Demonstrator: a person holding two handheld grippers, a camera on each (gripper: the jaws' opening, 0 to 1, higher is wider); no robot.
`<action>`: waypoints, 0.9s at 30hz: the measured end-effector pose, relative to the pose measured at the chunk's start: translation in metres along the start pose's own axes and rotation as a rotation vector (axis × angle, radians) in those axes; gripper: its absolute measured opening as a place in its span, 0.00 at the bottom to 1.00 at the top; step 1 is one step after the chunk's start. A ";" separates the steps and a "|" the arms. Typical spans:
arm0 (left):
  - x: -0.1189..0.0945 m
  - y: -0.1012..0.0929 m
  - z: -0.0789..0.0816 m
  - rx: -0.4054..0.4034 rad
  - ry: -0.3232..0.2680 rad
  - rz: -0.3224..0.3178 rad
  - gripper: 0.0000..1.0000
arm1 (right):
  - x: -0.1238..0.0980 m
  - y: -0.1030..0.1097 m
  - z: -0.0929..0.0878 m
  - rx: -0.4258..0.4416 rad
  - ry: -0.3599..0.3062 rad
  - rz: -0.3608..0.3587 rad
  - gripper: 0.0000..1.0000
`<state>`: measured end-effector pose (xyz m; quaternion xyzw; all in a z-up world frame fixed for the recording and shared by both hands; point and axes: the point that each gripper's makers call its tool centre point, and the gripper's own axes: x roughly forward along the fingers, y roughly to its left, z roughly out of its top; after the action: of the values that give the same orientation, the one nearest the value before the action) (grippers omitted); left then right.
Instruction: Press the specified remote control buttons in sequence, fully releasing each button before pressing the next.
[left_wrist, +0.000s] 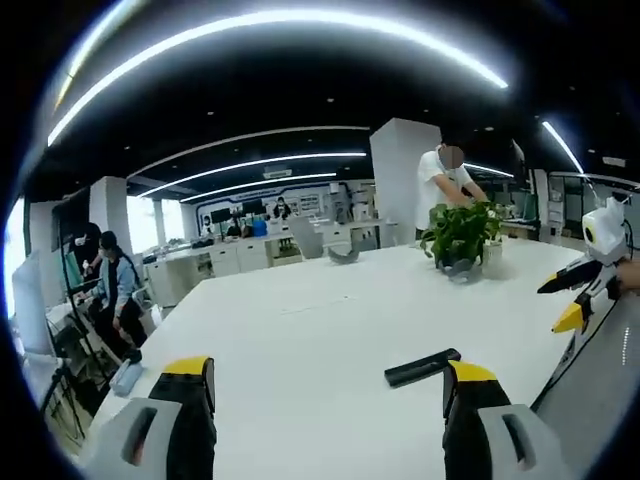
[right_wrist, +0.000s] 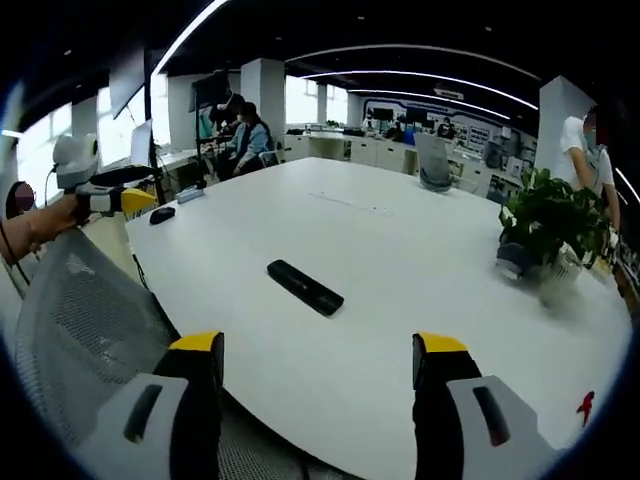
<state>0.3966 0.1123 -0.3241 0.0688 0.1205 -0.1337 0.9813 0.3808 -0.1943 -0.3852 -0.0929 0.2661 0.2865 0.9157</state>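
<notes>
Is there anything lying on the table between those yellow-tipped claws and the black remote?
Nothing visible. In the right gripper view, bare white table lies between the right gripper and the remote. The left gripper also has only bare tabletop before it. The potted plant sits well beyond.

White table (right_wrist: 400, 260) bears a remote control (right_wrist: 305, 286), potted plant (right_wrist: 545, 225), perhaps a mouse (right_wrist: 162, 214).

Remote's buttons too small to read as tongs sat cut off at the frame edge

The remote control (right_wrist: 305, 286) lay too far off for its buttons to be made out, and in the left gripper view the right tongs' (left_wrist: 460, 385) yellow tip hid its near end; the potted plant's (right_wrist: 548, 215) container was blurred.
</notes>
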 end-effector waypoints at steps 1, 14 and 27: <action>-0.001 -0.002 0.002 -0.007 -0.010 -0.010 0.99 | 0.000 -0.001 0.000 0.002 0.001 -0.003 0.79; -0.008 -0.012 0.016 0.102 -0.079 -0.030 0.99 | 0.004 0.008 -0.006 -0.066 0.053 0.013 0.80; -0.009 -0.028 0.015 0.107 -0.088 -0.143 1.00 | -0.003 -0.009 0.001 0.003 0.018 -0.099 0.80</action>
<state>0.3833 0.0852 -0.3103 0.1064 0.0746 -0.2123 0.9685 0.3838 -0.2028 -0.3825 -0.1071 0.2696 0.2395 0.9265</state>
